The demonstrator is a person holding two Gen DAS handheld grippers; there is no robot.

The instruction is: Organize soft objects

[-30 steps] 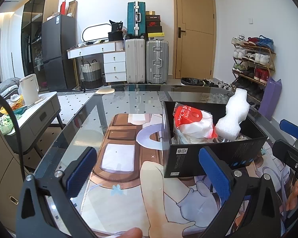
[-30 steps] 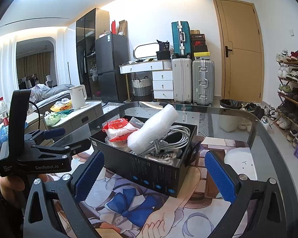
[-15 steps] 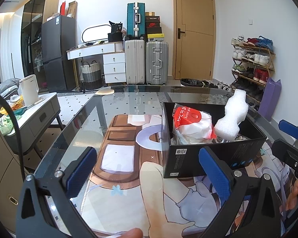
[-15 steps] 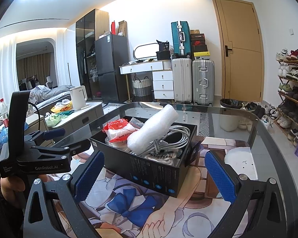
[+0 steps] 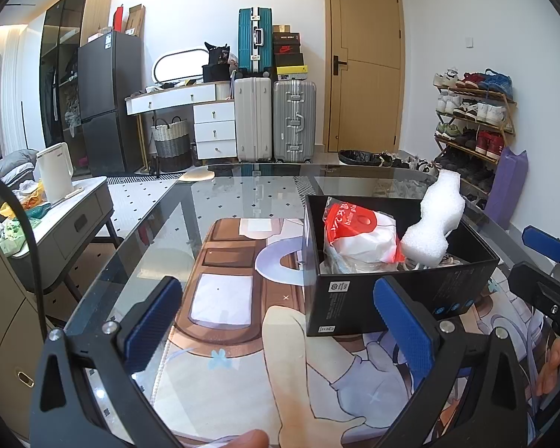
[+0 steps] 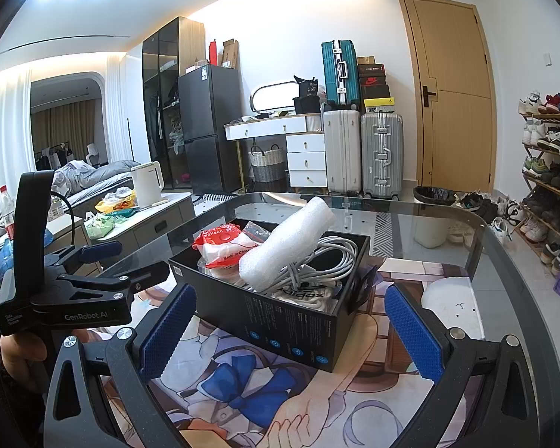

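Note:
A black box [image 5: 410,295] [image 6: 280,321] stands on the printed mat on the glass table. In it lie a red-and-white plastic bag [image 5: 358,239] [image 6: 224,246], a white bubble-wrap roll [image 5: 435,224] [image 6: 287,242] that sticks out over the rim, and a coil of grey cable [image 6: 328,257]. My left gripper [image 5: 280,321] is open and empty, to the left of the box and in front of it. My right gripper [image 6: 287,328] is open and empty, with the box's near corner between its fingers. The left gripper also shows at the left of the right wrist view [image 6: 104,265].
The glass table [image 5: 160,231] has a rounded far edge. A low cabinet with a white kettle [image 5: 56,175] stands to the left. Suitcases [image 5: 272,119], a desk, a door and a shoe rack [image 5: 474,119] line the far walls.

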